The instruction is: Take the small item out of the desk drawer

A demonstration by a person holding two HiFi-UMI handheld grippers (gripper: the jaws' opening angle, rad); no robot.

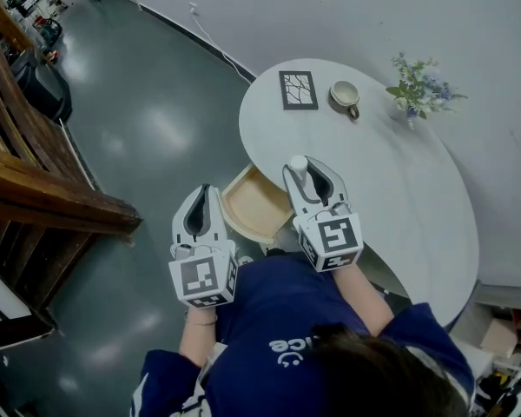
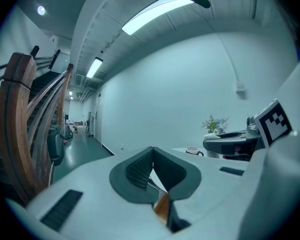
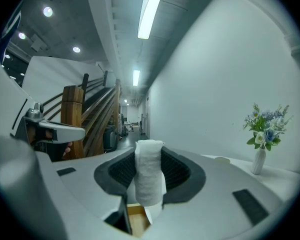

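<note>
A small white rolled item (image 1: pixel 298 168) (image 3: pixel 149 176) stands upright between the pads of my right gripper (image 1: pixel 302 170) (image 3: pixel 149 170), which is shut on it. The gripper hangs above the white table's (image 1: pixel 399 189) near edge, just right of the open wooden drawer (image 1: pixel 252 207). The drawer's inside looks bare. To the drawer's left, over the floor, my left gripper (image 1: pixel 202 191) (image 2: pixel 152 150) is shut, its pads together and nothing between them. A strip of drawer wood (image 3: pixel 137 225) shows below the right jaws.
On the table's far side are a black-framed picture (image 1: pixel 298 89), a cup (image 1: pixel 345 96) and a vase of flowers (image 1: pixel 419 89) (image 3: pixel 264 144). A wooden staircase (image 1: pixel 35 181) fills the left. A grey wall runs behind the table.
</note>
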